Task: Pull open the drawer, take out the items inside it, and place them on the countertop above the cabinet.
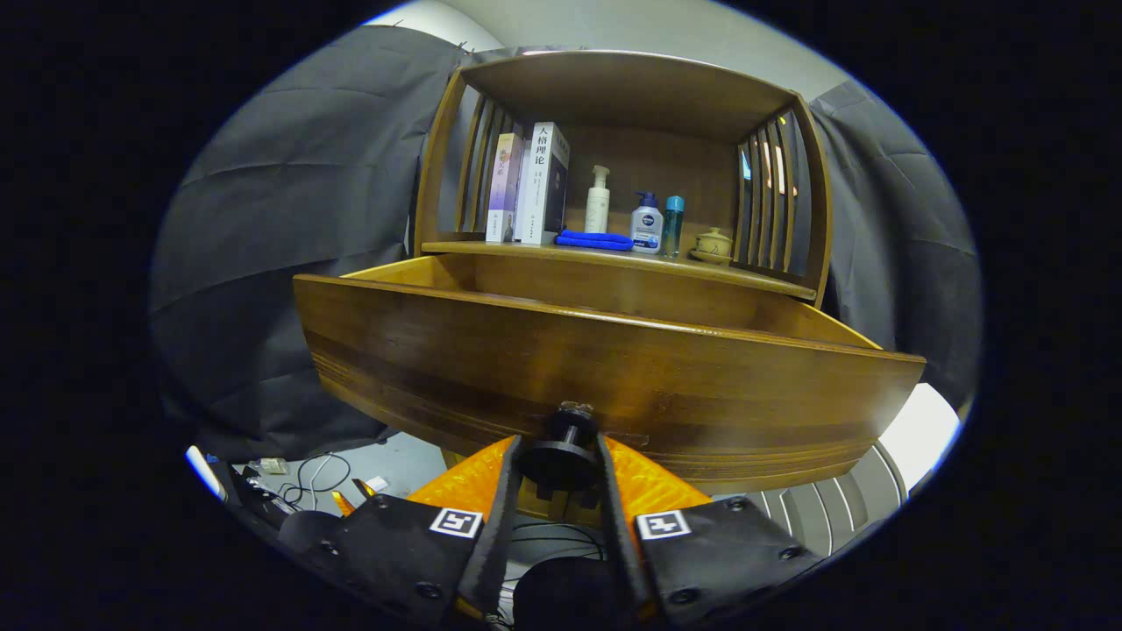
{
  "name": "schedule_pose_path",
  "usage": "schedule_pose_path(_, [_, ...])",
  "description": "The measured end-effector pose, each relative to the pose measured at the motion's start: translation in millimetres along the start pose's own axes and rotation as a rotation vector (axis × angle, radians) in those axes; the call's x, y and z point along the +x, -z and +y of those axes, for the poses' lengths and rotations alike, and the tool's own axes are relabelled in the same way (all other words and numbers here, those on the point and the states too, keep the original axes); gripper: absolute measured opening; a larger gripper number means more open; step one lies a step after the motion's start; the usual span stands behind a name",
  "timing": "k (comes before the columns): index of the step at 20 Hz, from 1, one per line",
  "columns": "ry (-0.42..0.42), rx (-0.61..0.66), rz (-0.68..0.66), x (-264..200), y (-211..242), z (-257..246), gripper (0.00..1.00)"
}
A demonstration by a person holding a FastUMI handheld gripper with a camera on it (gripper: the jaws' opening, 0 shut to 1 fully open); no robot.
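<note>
The wooden drawer (pixel 605 368) stands pulled out of the cabinet toward me, its wide front panel just ahead of the fingers. A dark round knob (pixel 568 451) on that front panel sits between my two fingers, and my gripper (pixel 561 464) is shut on it. From this low angle the drawer's inside is hidden behind its front. Above the drawer runs the countertop (pixel 754 273), with a shelf hood over it.
On the countertop stand two books (pixel 529 184), a white pump bottle (pixel 598 202), a folded blue cloth (pixel 594 239), a second pump bottle (pixel 647 224), a teal bottle (pixel 673 224) and a small lidded cup (pixel 712 245). Cables (pixel 316 478) lie on the floor below left.
</note>
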State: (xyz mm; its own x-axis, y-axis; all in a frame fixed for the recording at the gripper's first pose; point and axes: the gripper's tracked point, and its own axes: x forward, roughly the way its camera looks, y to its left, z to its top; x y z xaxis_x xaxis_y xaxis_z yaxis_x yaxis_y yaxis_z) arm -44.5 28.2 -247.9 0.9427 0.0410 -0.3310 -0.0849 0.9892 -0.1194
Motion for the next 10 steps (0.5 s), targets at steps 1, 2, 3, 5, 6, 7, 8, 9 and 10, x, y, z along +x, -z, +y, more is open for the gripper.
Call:
schedule_pose_path(1, [-0.012,-0.002,-0.002,-3.6,-1.3,1.6,0.55])
schedule_pose_path(2, [-0.021,-0.002,-0.003,-8.0,-2.9,1.8,0.59])
schedule_pose_path(3, [-0.033,0.001,-0.011,-15.6,-6.8,2.2,0.64])
schedule_pose_path(5, [-0.037,0.002,-0.051,-25.2,-23.0,-1.6,0.73])
schedule_pose_path(6, [-0.039,-0.003,-0.079,-32.0,-33.8,-3.6,0.77])
schedule_pose_path(7, [-0.041,-0.009,-0.103,-35.8,-44.6,-5.7,0.81])
schedule_pose_path(8, [-0.039,-0.016,-0.119,-39.3,-53.3,-9.3,0.86])
schedule_pose_path(9, [-0.034,-0.021,-0.129,-42.1,-61.9,-14.1,0.90])
schedule_pose_path(10, [-0.030,-0.024,-0.142,-43.4,-70.9,-18.5,0.94])
